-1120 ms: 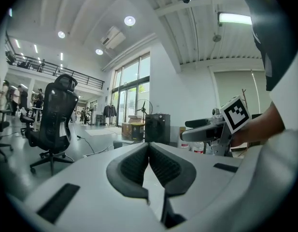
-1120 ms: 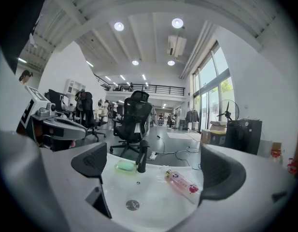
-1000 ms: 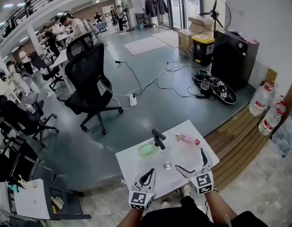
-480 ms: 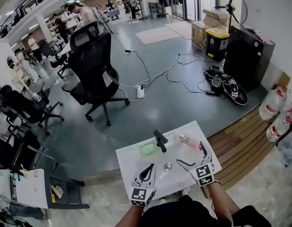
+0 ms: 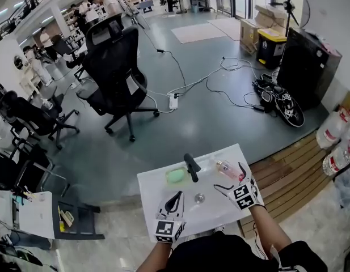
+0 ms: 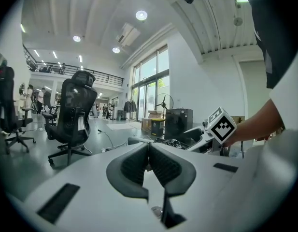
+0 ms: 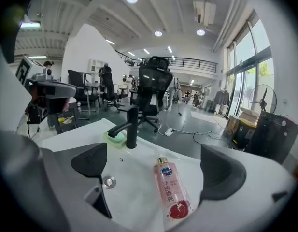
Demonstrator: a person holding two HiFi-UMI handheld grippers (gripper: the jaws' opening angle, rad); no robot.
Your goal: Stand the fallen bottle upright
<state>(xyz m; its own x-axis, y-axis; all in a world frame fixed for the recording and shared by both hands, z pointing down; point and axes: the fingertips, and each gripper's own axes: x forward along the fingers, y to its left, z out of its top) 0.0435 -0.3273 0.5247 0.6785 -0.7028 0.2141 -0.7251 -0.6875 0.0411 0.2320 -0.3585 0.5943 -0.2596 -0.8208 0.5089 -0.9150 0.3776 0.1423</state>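
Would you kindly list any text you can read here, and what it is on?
On the bottle: a blue badge and a column of characters, too blurred to read.
On the marker cube: a black-and-white pattern, no words.
Nothing else legible.

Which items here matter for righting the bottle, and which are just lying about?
Job: pink bottle, lying on its side; right gripper, open.
Lying about: black faucet; green soap dish; drain; left gripper, shut and empty.
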